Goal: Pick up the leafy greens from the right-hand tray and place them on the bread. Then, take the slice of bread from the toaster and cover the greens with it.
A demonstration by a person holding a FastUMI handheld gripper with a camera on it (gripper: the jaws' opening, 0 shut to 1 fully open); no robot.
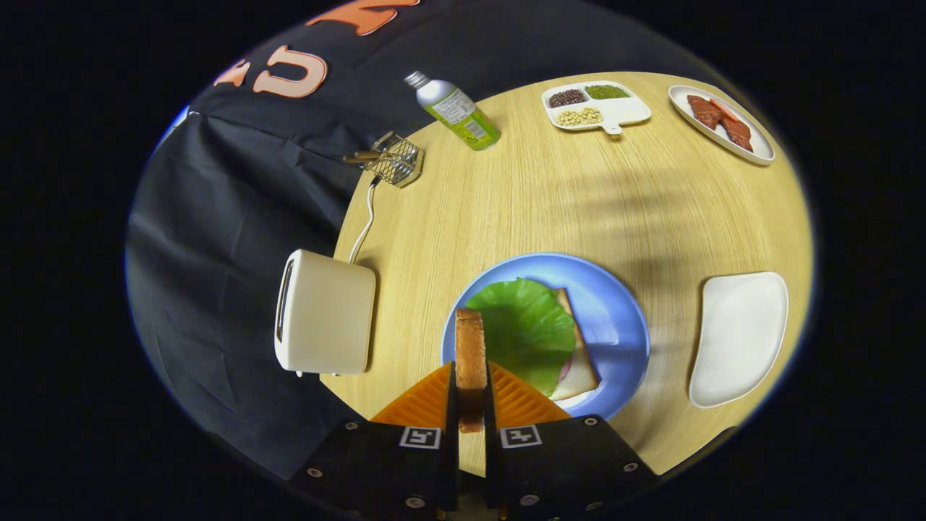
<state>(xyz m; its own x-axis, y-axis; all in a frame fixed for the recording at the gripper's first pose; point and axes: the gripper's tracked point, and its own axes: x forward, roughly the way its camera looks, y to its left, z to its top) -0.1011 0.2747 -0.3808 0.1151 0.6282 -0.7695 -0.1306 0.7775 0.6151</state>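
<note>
Pinching a toasted slice of bread (470,347) edge-on between its two fingers, the hand-held gripper (471,376) hangs above the near rim of a blue plate (615,311) on the round wooden tabletop (550,202). The slice stands upright in the grip, its browned crust facing the camera, and both fingers press against its flat sides. On the plate, just ahead of the fingers and slightly to their right, lies a leaf of leafy greens (524,325), spread over a bottom slice of bread (582,369) whose pale corner and crust edge stick out past the leaf, with a bit of pink filling showing at that edge. To the left of the plate, near the tabletop's edge, sits a white toaster (325,311), its slot turned toward the dark cloth and its white cord (365,224) running away toward a small wire rack (394,161). Right of the plate rests a white tray (738,336). Well beyond the plate, at the far side of the tabletop, stand a green bottle (456,112) with a metal cap, a divided white dish (597,106) holding dark, green and pale beans in separate compartments, and a white oblong plate (723,124) bearing reddish-brown strips.
</note>
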